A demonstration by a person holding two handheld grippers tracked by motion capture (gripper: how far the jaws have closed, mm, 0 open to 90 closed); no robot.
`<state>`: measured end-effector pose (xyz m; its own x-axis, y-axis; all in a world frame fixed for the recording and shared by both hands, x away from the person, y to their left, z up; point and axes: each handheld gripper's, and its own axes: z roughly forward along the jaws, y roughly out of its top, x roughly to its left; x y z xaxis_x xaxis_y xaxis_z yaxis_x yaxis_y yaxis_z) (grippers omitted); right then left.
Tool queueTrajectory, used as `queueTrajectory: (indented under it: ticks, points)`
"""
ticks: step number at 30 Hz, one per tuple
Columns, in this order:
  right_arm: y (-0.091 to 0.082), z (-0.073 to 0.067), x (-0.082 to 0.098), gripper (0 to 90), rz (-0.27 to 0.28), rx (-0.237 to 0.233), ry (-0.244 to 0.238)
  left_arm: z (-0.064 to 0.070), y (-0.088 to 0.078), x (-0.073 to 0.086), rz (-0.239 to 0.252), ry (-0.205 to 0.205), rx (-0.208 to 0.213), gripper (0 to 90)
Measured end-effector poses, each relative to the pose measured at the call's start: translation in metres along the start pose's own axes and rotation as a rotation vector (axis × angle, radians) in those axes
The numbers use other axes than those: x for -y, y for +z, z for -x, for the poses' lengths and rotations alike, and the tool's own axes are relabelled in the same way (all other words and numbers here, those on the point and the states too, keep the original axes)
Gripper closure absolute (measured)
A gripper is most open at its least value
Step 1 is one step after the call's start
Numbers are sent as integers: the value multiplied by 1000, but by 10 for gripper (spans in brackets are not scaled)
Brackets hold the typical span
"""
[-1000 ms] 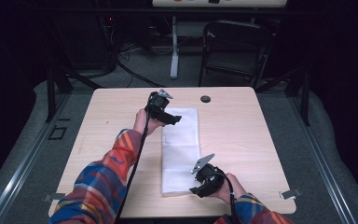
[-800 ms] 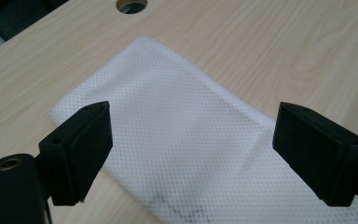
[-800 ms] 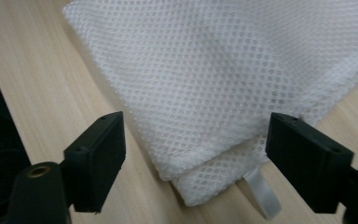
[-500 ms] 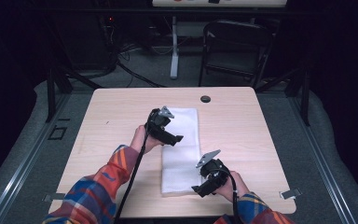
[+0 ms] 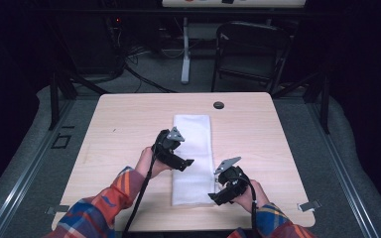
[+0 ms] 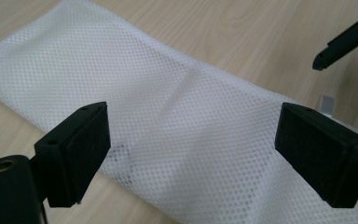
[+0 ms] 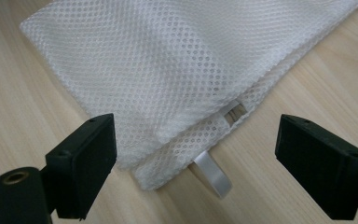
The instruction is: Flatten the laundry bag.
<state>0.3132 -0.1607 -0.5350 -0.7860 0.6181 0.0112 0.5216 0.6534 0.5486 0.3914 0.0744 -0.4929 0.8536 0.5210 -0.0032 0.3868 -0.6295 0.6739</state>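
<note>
Both hand-held grippers have shifted since 1 s ago: the left hand-held gripper (image 5: 186, 162) has come back from the far end of the mesh bag (image 5: 192, 157) toward its middle, and the right hand-held gripper (image 5: 217, 197) has edged along the near right part of the bag.

Desk (image 5: 114, 144): pale wood, w/ a small dark round grommet (image 5: 219, 105) near the far edge. Beyond it, a dark floor w/ a chair (image 5: 250, 52) and cables.

Bag: white mesh, folded flat into a long strip running near-to-far down the desk's middle. In the left gripper view the bag (image 6: 182, 135) lies across the frame below the jaws, w/ a faint crease over it. In the right gripper view the bag's corner (image 7: 158, 172) sits between the jaws; layered edges show, plus a white ribbon tab (image 7: 213, 174) sticking out onto the wood and a small zip end (image 7: 234, 111) at the hem.

Left hand-held gripper (image 6: 191, 135): jaws wide, over the bag's left edge about mid-length, holding nothing. The other gripper's tip (image 6: 340, 44) shows top right of that view.

Right hand-held gripper (image 7: 196, 135): jaws wide, straddling the near right corner, nothing gripped.

Sleeves (image 5: 104, 208): plaid, red/blue.
</note>
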Motion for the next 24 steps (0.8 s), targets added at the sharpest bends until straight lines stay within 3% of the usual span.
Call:
queueTrajectory:
  ticks: [3,12,24]
  points:
    - [-2,2,0,122,-5,-1,3,8,-1,5,4,-5,10,98]
    - [-4,5,1,143,-9,17,17,33,-2,23,-51,20,42,100]
    - [-5,10,2,167,-14,48,37,64,5,26,-45,62,86,145]
